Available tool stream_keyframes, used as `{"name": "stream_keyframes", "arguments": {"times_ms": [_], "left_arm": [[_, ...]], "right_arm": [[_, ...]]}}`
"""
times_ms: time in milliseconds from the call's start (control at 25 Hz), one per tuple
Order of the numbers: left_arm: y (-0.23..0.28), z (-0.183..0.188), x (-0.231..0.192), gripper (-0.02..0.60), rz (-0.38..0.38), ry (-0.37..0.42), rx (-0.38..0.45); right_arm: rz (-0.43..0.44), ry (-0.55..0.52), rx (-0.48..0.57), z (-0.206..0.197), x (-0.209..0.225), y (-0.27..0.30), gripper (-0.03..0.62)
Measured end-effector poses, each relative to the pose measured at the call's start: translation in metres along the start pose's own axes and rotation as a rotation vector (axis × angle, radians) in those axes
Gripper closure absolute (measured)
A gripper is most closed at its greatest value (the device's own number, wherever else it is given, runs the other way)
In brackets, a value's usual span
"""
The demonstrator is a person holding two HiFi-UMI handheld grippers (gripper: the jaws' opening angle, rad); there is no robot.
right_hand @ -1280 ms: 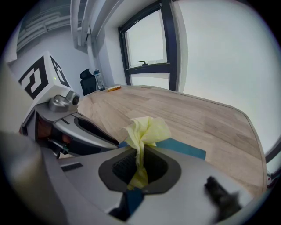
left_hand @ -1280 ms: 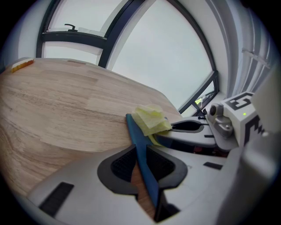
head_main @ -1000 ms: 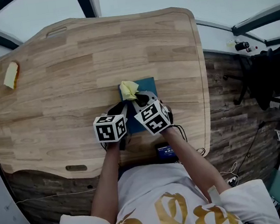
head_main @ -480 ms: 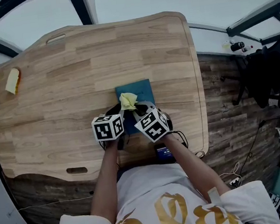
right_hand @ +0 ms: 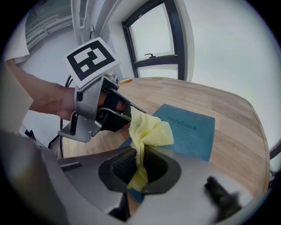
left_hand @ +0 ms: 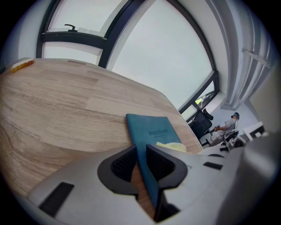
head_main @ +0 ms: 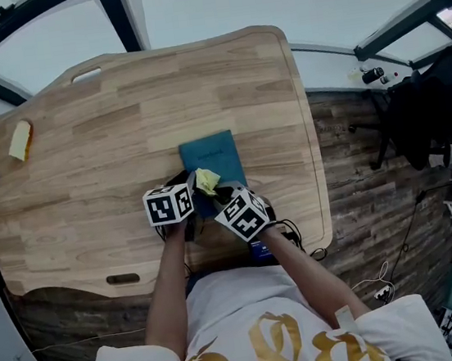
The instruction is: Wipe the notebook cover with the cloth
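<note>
Here, the notebook point(head_main: 213, 162) lies flat on the table point(head_main: 101, 109), its near edge clamped by the left gripper point(left_hand: 140, 154); the cloth point(right_hand: 149, 129) is pinched in the right gripper point(right_hand: 140, 161), above the notebook's near end. The cloth is best pressed flat and drawn in straight strokes while the notebook is pinned. Cloth-to-cover contact cannot be made out; the notebook's near edge is masked from above.

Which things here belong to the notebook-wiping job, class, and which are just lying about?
Job: notebook, yellow cloth, left gripper clamping the notebook's edge, right gripper holding the cloth.
Lying about: yellow pad at the table corner; dark chair beside it.
</note>
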State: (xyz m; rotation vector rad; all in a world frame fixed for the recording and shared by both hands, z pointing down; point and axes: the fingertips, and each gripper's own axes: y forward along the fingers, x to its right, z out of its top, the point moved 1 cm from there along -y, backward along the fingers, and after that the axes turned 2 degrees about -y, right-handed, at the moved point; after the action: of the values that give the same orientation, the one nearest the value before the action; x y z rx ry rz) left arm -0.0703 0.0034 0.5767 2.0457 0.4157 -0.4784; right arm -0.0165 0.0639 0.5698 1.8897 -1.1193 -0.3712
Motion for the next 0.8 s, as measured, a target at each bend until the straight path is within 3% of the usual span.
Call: {"name": "stream_keyframes", "arguments": {"times_ms": [800], "left_arm": [[0.0,-0.001,0.001,0.5,0.003,0.003,0.0]], "right_arm": [[0.002,0.041,-0.004,-0.018,0.003,-0.012,0.557]]}}
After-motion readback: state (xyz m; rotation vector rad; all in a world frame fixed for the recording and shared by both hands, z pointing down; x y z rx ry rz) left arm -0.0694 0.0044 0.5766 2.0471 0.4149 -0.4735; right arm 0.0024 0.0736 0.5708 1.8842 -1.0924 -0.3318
